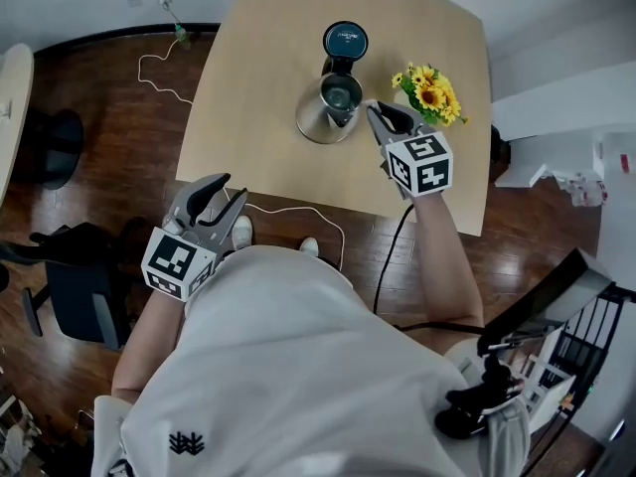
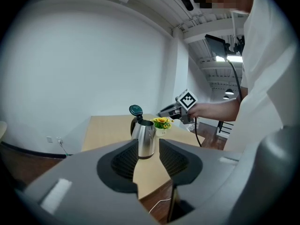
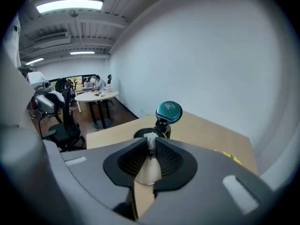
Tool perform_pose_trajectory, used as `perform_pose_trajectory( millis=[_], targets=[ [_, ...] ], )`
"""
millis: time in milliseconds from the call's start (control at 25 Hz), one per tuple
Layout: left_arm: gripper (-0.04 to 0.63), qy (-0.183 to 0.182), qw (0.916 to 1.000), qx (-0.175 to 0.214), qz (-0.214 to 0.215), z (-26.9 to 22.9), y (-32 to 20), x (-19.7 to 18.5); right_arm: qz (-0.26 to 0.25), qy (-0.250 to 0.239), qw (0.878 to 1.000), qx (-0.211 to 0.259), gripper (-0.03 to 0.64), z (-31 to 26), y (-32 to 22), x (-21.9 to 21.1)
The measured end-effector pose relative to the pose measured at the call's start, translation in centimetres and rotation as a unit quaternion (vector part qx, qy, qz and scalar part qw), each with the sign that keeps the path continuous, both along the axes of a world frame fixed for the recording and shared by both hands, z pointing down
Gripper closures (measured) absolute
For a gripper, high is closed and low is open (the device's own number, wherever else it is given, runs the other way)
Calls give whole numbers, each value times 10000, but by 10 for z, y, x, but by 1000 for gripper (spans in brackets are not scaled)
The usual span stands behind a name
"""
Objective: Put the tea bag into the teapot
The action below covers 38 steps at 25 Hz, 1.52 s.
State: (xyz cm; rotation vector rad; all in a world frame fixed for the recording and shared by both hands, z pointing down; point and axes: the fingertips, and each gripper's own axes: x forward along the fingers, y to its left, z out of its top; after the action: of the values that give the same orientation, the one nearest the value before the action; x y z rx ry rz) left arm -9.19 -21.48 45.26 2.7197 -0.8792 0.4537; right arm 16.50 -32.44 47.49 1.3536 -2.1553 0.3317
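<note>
Right gripper (image 1: 375, 112) pinches small pale tea bag (image 3: 151, 141) over rounded steel teapot (image 1: 320, 119)

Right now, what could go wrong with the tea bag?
The right hand-held gripper pinches the tea bag only at its tips, near the rim of the teapot; released here, it might miss the opening.
The flowers stand close beside that gripper; a swing back might knock them.

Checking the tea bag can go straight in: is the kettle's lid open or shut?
Open. The teal lid stands flipped back behind the steel kettle, whose mouth shows from above.
</note>
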Motion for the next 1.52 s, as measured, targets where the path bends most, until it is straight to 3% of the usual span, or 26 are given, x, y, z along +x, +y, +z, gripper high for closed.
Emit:
perform_pose_trajectory(
  millis=[600, 800, 960, 1160, 1520],
  targets=[
    [480, -46, 9993, -80, -351, 8, -3, -32, -507, 563, 9967, -306, 557, 37, -51, -31],
    [480, -39, 9991, -119, -407, 11, -5, -34, -571, 670, 9953, -396, 515, 48, -51, -32],
    [480, -28, 9990, -151, -421, 13, -6, -34, -580, 568, 9960, -370, 494, 50, -50, -32],
    [480, -48, 9992, -145, -383, 10, -5, -31, -281, 245, 9993, 20, 494, 26, -42, -23],
    [480, -233, 9991, 87, -348, -15, 7, 6, 168, -603, 9977, 274, 494, 2, 67, 17]
  ],
)
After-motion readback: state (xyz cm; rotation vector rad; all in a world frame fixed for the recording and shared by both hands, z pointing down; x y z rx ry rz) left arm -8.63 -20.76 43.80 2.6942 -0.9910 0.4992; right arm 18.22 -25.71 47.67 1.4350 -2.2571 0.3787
